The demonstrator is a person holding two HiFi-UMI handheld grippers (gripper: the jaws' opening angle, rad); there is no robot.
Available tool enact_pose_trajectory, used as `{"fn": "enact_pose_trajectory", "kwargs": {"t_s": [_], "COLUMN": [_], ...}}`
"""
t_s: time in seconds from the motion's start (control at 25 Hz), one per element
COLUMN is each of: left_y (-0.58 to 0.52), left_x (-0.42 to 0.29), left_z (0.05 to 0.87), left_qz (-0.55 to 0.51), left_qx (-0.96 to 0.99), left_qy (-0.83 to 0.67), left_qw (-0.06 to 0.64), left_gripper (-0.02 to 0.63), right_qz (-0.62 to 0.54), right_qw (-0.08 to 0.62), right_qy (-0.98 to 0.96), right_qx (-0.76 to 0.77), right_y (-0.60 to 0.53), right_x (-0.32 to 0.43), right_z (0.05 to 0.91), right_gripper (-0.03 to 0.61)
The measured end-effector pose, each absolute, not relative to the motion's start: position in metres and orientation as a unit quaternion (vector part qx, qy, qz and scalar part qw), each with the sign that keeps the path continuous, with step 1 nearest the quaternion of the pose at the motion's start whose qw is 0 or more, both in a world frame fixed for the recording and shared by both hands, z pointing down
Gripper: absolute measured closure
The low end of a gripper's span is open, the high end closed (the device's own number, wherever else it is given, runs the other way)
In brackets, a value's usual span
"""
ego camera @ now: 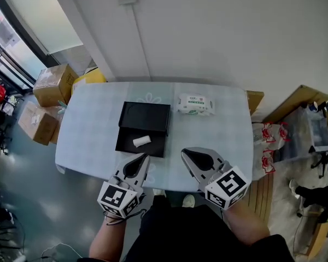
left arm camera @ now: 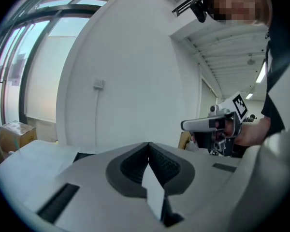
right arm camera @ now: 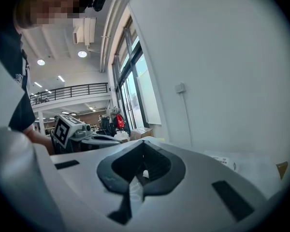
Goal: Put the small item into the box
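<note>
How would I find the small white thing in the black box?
Start at the pale blue table against the white wall; near its middle lies an open black rectangular box. The small white cylinder lies in its nearer half, far smaller than the flat white packet with green print farther back.

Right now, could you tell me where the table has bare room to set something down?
The widest bare patch is the right side of the table, between the black box, the wipes pack and the right edge. A narrower strip runs from the box to the left edge. The near edge is crowded: the left gripper and right gripper hover there.
</note>
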State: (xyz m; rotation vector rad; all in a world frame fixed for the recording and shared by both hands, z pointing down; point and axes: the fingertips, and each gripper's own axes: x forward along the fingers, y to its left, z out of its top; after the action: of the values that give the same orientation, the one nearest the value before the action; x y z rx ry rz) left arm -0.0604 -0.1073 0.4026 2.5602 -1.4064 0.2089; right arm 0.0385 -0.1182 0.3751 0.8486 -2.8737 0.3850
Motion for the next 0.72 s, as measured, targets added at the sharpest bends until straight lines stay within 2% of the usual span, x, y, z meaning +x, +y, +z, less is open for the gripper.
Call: {"fn": "enact_pose_trajectory", "kwargs": {"t_s": [0.16,0.72], "left_y": [-0.070,0.010], "left_x": [-0.050,-0.064], "left_z": [0.386,0.381], "left_qz": [0.039,0.048], "left_qx": [0.859,0.852], "left_qy": [-0.499,-0.506], "left_qw": [0.111,0.123], "left_gripper": [0.606,0.606], "right_qz": [0.123,0.133], "right_qw": [0.062,0.069], "right_qy": [-0.959,-0.968], "right_qx": [0.247,0.200], "right_y": [-0.094,-0.032], "right_x": [0.034,-0.012], "right_z": [0.375,0.380], "right_gripper": [0.569,0.569]}}
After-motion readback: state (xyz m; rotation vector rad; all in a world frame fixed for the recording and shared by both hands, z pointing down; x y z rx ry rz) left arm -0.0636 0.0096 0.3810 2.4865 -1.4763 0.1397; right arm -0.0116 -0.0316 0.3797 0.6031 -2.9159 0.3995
